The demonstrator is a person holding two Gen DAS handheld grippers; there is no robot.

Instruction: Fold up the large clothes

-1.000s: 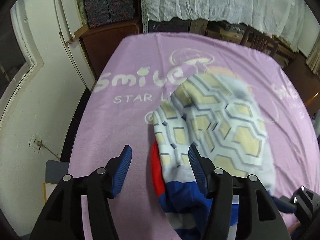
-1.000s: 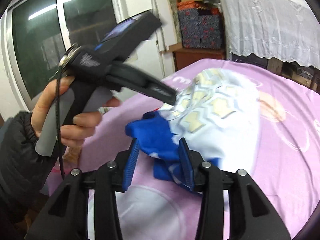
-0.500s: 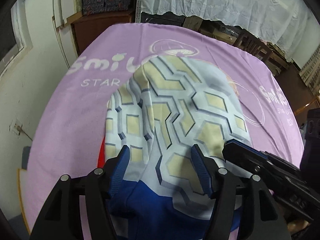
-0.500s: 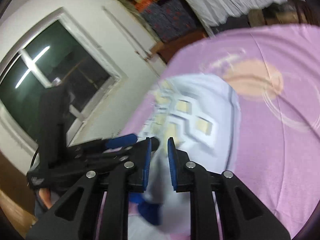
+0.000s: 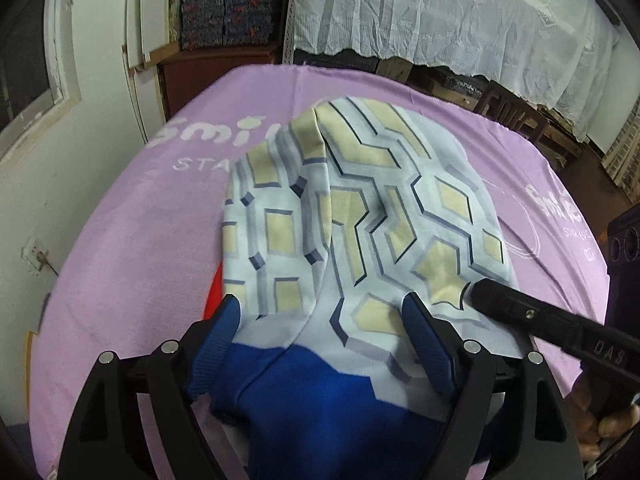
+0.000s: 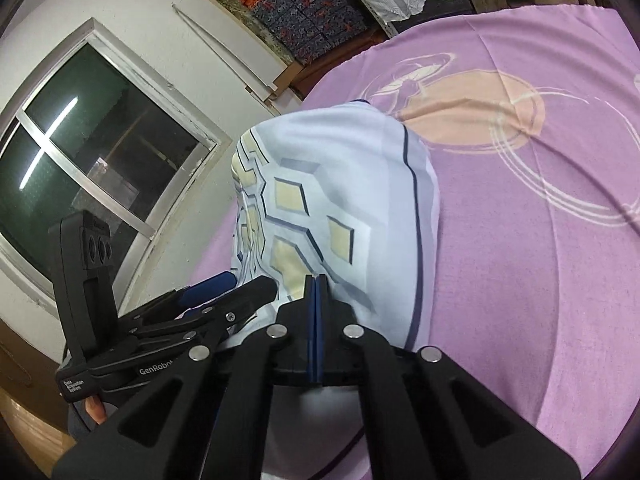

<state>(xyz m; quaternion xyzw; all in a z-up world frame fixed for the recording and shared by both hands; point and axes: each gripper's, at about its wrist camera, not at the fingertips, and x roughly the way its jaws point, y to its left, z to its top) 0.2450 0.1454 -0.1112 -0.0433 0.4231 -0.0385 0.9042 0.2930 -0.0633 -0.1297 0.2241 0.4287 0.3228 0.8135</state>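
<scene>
the garment [image 5: 360, 216] lies bunched on the purple-covered table [image 5: 132, 216], patterned side up, blue part nearest the person. a second ago the right gripper [image 6: 316, 284] stood open around the blue edge; its jaws are now pressed together on the pale fabric. the left gripper [image 5: 320, 320] has moved in over the cloth, jaws wide, straddling it without a grip. judgement: one corner is secured; the left must close before a lift and fold can start.
</scene>
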